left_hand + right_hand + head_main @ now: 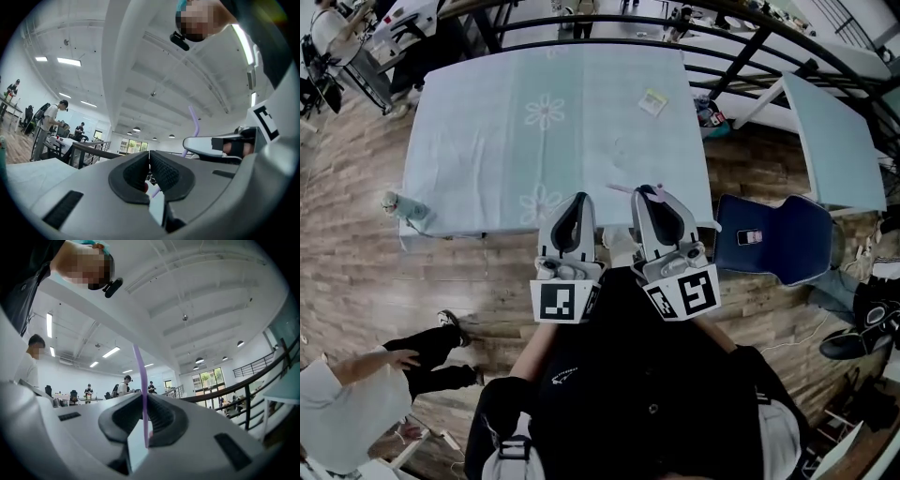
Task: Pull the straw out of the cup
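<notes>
I held both tools close in front of my black top [647,394], side by side and pointing out towards the table. My right gripper [144,397] was clamped narrow on the thin lilac plastic straw [140,380]. The straw ran upright between the ribbed black pads [161,416]. A short end hung bare below them, and the long part rose well above the jaws with a slight lean. From the left gripper view the straw stood just beside that tool, on its right, and its top was bent over.

My left gripper [149,154] had its pads pressed together at the tips and gripped nothing. It sat just left of the right one without touching the straw.

Ahead of the jaw tips lay the long table under a pale blue-green cloth printed with white daisies [487,150]. In the head view the straw showed over its near edge. Off to my right stood a dark blue chair [778,253] with a small phone [750,236] lying on its seat. To my left a person in a white shirt and black trousers [356,384] crouched on the wooden floor [356,272]. Far up the cloth lay a small square card [653,101], and beyond the table ran a black metal railing [609,42].
</notes>
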### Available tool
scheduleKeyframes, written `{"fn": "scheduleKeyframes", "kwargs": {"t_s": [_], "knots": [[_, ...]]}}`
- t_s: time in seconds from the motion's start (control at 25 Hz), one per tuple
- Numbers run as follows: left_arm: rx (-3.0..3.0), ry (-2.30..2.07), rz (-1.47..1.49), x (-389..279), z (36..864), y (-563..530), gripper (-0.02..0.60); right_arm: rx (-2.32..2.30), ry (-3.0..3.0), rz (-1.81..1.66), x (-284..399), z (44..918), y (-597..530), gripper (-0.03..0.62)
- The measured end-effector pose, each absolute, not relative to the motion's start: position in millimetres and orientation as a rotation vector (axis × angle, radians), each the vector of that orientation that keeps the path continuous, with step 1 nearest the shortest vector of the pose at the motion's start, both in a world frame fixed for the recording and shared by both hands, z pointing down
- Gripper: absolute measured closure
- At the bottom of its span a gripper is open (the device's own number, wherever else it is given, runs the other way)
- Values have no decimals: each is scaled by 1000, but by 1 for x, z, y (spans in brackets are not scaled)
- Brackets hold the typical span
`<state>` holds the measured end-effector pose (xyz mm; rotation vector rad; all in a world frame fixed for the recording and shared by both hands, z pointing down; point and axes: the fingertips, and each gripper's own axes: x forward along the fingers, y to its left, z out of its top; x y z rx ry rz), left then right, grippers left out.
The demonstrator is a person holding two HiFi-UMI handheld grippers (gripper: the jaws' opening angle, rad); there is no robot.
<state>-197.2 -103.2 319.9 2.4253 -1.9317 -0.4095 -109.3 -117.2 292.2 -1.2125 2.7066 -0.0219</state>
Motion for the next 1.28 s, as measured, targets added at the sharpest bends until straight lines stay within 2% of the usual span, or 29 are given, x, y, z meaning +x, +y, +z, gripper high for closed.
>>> {"fn": "scheduleKeyframes", "kwargs": {"t_s": [1.28], "knots": [[2433, -1929, -287, -199, 334, -104, 565, -1236, 2749, -24, -122, 302, -121, 559]]}}
